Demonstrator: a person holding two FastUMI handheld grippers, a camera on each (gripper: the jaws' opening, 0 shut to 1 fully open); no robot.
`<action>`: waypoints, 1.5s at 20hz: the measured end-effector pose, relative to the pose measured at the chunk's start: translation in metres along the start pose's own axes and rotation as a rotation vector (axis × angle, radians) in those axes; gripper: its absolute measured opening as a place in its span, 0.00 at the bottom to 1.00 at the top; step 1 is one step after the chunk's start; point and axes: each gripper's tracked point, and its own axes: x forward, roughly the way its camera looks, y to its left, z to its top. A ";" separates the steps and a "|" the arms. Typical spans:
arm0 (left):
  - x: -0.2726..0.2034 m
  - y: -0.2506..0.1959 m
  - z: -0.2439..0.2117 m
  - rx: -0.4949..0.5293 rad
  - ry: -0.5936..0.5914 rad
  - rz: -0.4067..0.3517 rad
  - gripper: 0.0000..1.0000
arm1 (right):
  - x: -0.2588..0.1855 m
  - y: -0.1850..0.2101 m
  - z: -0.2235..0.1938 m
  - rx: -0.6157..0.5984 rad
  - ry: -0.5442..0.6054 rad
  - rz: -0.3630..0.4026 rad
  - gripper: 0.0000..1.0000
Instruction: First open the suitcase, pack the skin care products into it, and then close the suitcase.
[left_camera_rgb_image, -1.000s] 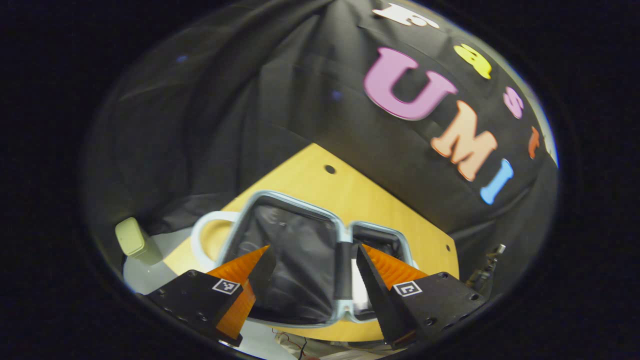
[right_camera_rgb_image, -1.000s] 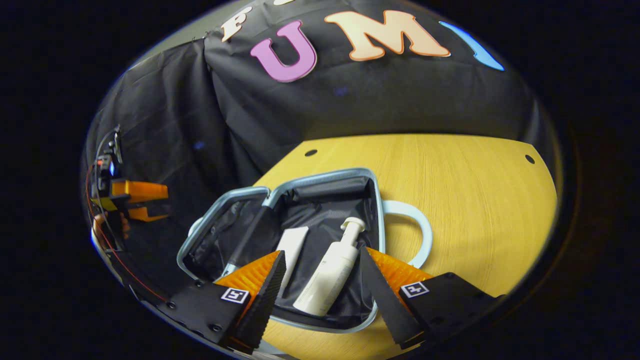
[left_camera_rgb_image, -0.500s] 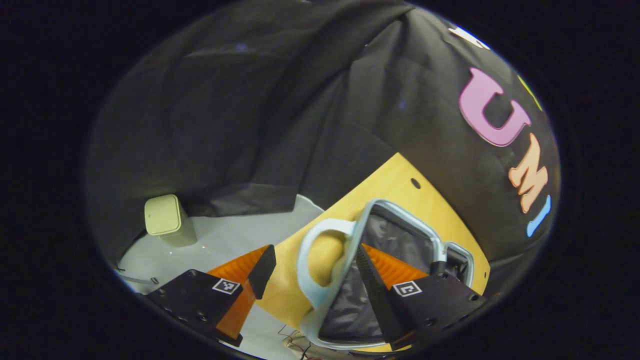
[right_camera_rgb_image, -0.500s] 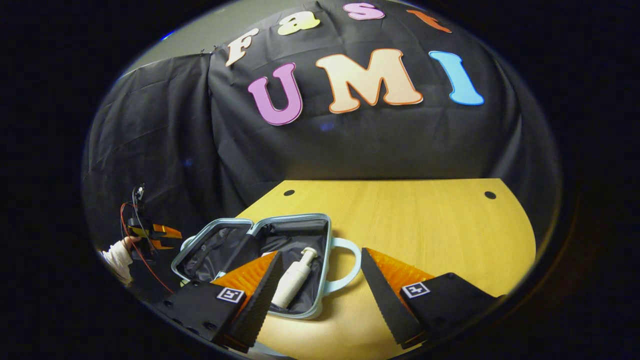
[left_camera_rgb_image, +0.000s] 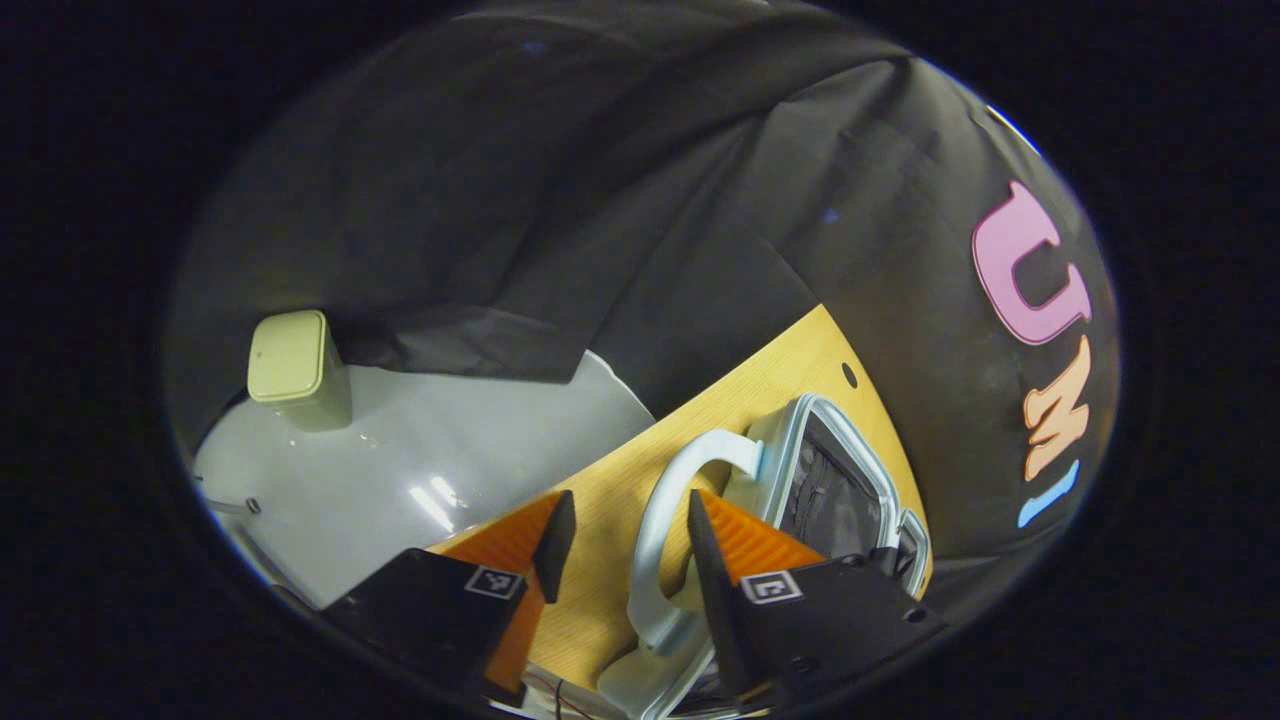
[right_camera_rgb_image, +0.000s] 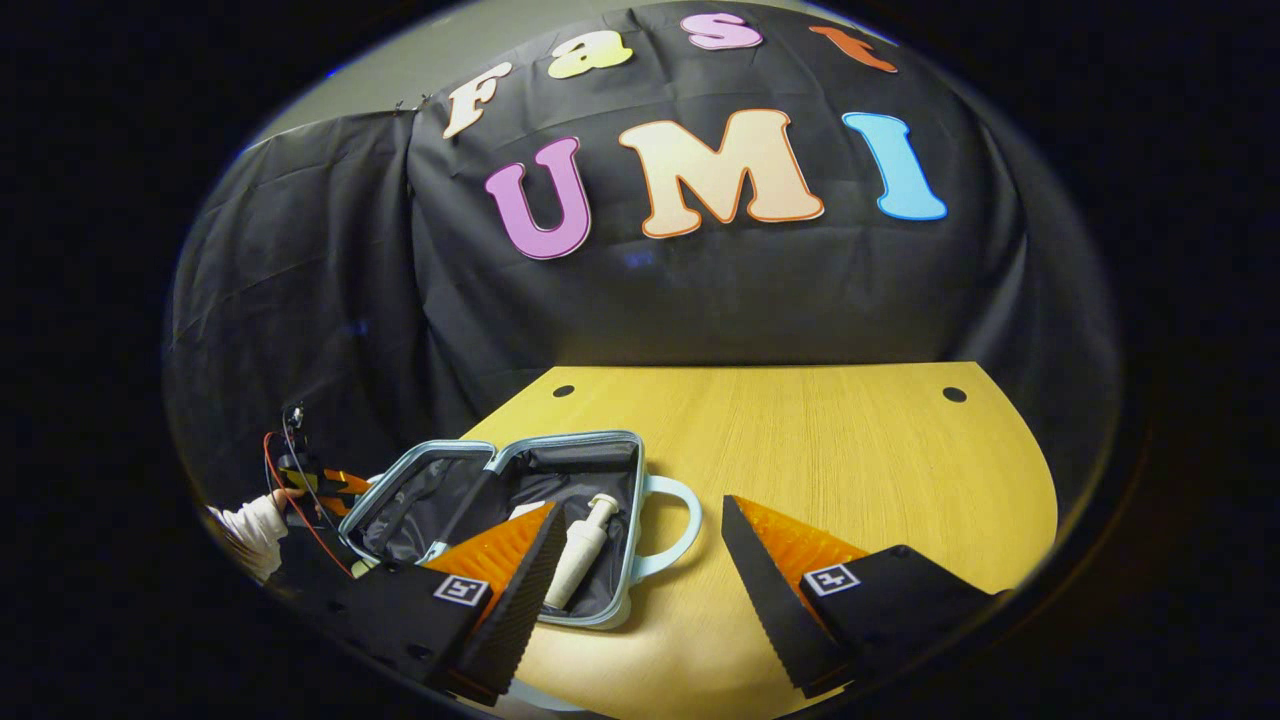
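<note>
In the left gripper view, the left gripper (left_camera_rgb_image: 620, 525) tilts down over the table (left_camera_rgb_image: 700, 420) edge, fingers apart, nothing held; the suitcase (left_camera_rgb_image: 850, 480) handle (left_camera_rgb_image: 665, 530) curves between them, contact unclear. In the right gripper view, the right gripper (right_camera_rgb_image: 645, 535) hovers spread and empty; the open suitcase (right_camera_rgb_image: 520, 520), pump bottle (right_camera_rgb_image: 578, 550) inside, lies ahead-left, partly hidden.

Both grippers — left (left_camera_rgb_image: 620, 525), right (right_camera_rgb_image: 645, 535) — fingers apart

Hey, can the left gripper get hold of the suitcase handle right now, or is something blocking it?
Probably yes. The left gripper is open, the pale blue handle arcs between its fingers, and nothing lies between them on the wooden table.
</note>
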 end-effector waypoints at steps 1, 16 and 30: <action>0.002 -0.006 -0.001 -0.026 0.006 -0.029 0.51 | 0.000 -0.001 0.000 -0.015 0.001 -0.004 0.98; -0.103 -0.150 0.046 0.140 -0.082 -0.243 0.00 | -0.007 -0.008 0.016 -0.068 -0.037 0.003 0.98; -0.163 -0.379 -0.052 0.445 -0.073 -0.532 0.00 | -0.055 -0.071 0.042 -0.028 -0.132 -0.034 0.98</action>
